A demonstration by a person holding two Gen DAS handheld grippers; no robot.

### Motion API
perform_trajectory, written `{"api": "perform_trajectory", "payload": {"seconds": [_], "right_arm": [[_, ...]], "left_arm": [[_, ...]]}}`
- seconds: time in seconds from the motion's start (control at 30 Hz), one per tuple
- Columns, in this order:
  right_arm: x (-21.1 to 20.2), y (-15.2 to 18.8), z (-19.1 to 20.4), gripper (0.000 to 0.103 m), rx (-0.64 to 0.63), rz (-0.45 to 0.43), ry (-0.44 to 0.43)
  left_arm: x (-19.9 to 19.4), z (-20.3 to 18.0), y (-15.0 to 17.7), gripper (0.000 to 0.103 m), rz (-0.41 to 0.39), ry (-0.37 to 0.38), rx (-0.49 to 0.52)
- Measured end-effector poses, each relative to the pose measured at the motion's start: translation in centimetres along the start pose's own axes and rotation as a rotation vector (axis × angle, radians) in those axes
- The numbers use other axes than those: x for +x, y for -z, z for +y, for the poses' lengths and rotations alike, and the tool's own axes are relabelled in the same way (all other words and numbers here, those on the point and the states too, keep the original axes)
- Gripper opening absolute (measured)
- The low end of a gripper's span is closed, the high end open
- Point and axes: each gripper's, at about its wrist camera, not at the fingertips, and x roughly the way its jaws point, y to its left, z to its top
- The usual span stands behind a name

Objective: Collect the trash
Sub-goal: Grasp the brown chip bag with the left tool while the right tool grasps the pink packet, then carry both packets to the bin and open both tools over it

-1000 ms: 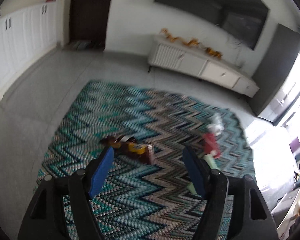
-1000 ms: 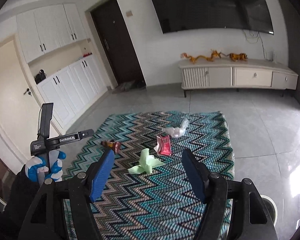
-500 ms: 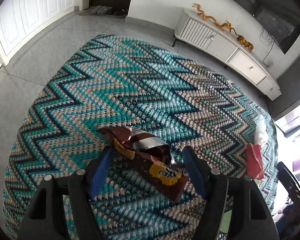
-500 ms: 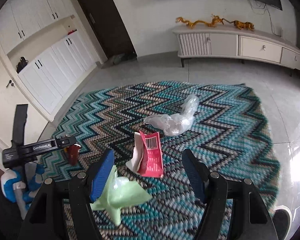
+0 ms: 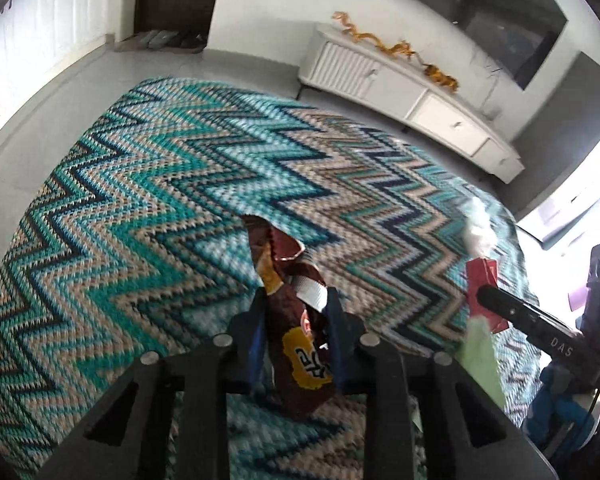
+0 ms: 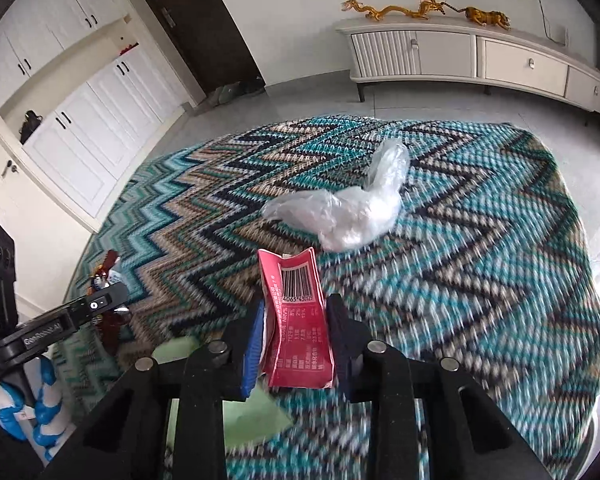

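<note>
Left hand-held gripper (image 5: 296,320): blue pads closed on a brown snack wrapper (image 5: 296,340), clamped across its middle so the crumpled torn top sticks out ahead of the fingers. Looks lifted off the zigzag rug (image 5: 140,208), though contact at the lower end is hard to judge.

Right hand-held gripper (image 6: 294,332): clamped on a red snack packet (image 6: 298,320), gripped near the lower half with the open top pointing forward. Grabbing flat film edge-on between the pads is likely the only way to get purchase on it.

Not yet collected: clear plastic bag (image 6: 348,212) on the rug just beyond the red packet, and a light green wrapper (image 6: 240,416) on the rug under the right hand-held gripper.

Readable text:
- Red packet: barcode, digits approx "4065 430127", "NRV%" nutrition table, rest is small print I can't resolve.
- Brown wrapper: yellow logo patch, lettering unreadable.
- Gripper bodies: "GenRobot.AI" in the right view, "DAS" in the left.
</note>
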Motion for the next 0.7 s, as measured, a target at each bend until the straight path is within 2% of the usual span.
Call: {"api": "perform_trajectory", "payload": {"seconds": [0.13, 0.37, 0.57, 0.7], "right_arm": [[-3.5, 1.7, 0.3, 0.027, -0.005, -0.032, -0.024], [-12.0, 5.3, 2.8, 0.027, -0.04, -0.121, -0.079], [-19.9, 9.4, 5.0, 0.027, -0.069, -0.217, -0.127], [-24.1, 12.4, 5.8, 0.027, -0.085, -0.273, -0.118]], "left_arm": [[-3.0, -1.4, 1.4, 0.023, -0.046, 0.029, 0.032], [-9.8, -4.9, 4.4, 0.023, -0.141, 0.073, 0.117], [-15.9, -9.0, 7.6, 0.023, -0.249, 0.073, 0.234], [-19.5, -11.8, 9.9, 0.023, -0.326, 0.082, 0.31]]}}
